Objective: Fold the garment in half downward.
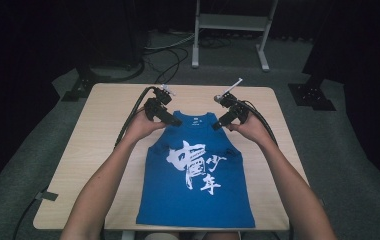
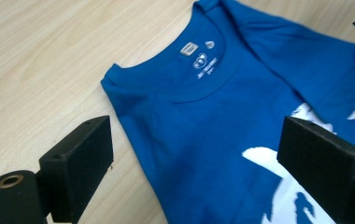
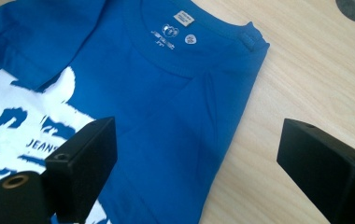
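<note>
"JEANS" print [image 3: 39, 143] shows on blue shirt [image 3: 166, 116].

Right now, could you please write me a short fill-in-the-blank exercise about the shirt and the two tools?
1. The shirt lying flat on the table is ____ in colour.
2. The print on its front is ____.
3. Both the left tool and the right tool have their jaws ____.
4. Both tools are at the shirt's ____ end.

Missing words: blue; white; open; neck
</note>
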The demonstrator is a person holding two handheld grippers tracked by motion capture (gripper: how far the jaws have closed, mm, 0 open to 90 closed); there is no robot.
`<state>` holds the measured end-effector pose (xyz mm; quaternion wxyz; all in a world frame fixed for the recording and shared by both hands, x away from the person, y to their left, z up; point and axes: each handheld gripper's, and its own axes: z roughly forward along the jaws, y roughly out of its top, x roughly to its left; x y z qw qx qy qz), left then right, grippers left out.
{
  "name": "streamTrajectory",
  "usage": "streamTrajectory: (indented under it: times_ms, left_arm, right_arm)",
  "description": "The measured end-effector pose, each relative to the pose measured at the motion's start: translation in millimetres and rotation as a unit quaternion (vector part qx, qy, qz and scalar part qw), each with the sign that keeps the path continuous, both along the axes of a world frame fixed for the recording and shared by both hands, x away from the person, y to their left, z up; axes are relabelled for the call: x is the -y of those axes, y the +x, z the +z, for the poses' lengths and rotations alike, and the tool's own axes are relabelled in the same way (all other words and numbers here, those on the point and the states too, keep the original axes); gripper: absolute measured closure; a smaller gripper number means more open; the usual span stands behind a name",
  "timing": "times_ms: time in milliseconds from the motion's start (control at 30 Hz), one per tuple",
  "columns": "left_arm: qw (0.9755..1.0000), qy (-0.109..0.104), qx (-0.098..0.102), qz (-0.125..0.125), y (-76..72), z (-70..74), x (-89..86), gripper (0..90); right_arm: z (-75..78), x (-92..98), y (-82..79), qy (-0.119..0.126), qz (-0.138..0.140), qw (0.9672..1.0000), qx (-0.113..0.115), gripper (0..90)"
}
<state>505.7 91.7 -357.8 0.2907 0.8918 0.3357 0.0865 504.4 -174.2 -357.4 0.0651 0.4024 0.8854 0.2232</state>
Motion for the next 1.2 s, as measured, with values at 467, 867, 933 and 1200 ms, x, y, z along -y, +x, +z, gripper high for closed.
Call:
streamTrajectory:
  times_ms: [467,867,933,1200]
  left_arm:
    - [0.9992,0.017,-0.035,0.012,16.7,-31.4,6.5,11.8]
    - [0.9984,0.004,-0.052,0.021,24.0,-43.0,6.1,19.3]
    - [0.9985,0.006,-0.051,0.02,24.8,-44.0,5.5,21.7]
    - [0.9977,-0.005,-0.062,0.027,28.5,-47.8,0.8,31.9]
  right_arm:
    - [-26.4,-3.0,20.0,-0.005,-0.023,0.9993,-0.029,14.2]
    - [-39.6,-0.6,26.5,-0.009,-0.042,0.9977,-0.053,29.0]
    - [-41.7,-0.2,27.8,-0.008,-0.045,0.9973,-0.057,30.5]
    - [-47.8,-0.3,32.6,-0.002,-0.059,0.996,-0.067,39.3]
